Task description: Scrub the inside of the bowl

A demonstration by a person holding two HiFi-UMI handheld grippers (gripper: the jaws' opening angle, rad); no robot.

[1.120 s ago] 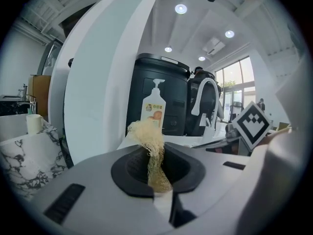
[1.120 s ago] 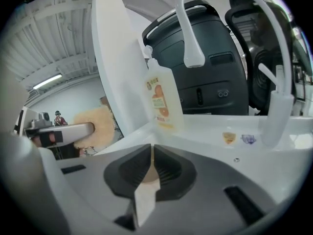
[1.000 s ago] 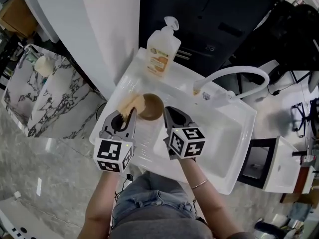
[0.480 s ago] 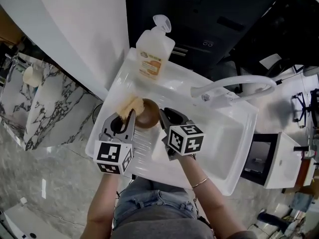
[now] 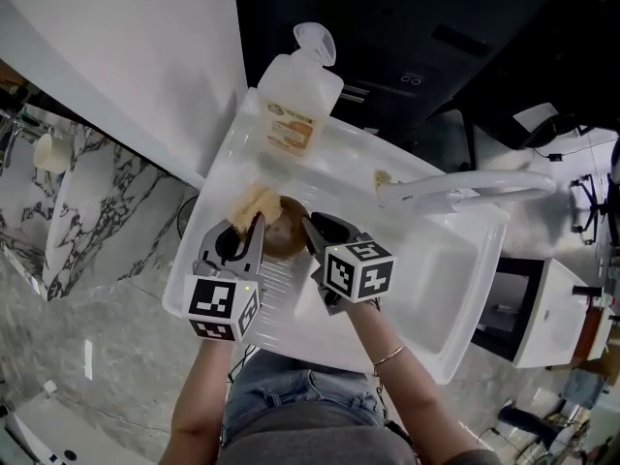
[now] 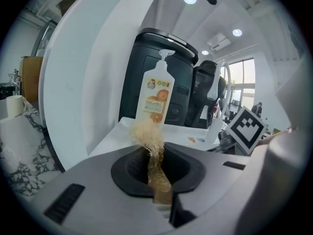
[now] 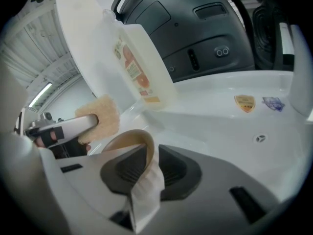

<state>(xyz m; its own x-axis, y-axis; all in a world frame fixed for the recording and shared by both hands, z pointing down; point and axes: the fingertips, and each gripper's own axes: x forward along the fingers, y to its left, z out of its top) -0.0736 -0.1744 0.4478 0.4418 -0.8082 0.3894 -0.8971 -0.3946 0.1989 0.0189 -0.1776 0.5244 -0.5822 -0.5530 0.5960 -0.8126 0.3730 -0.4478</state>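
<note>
A brown bowl (image 5: 284,231) is held over the white sink's draining board (image 5: 276,303). My right gripper (image 5: 312,235) is shut on its rim, which shows between the jaws in the right gripper view as a tan curved edge (image 7: 142,148). My left gripper (image 5: 249,223) is shut on a tan loofah sponge (image 5: 254,201), seen fibrous between the jaws in the left gripper view (image 6: 149,140). The sponge (image 7: 100,117) sits at the bowl's left rim. The bowl's inside is mostly hidden by the grippers.
A pump bottle of orange soap (image 5: 295,105) stands at the sink's back left corner. The white tap (image 5: 465,187) arches over the deep basin (image 5: 426,279) to the right. A white wall panel and a marble floor lie to the left.
The bowl and both grippers have drawn slightly closer together, with the right gripper now covering more of the bowl. The head view has shifted, so the tap appears lower and further right.
</note>
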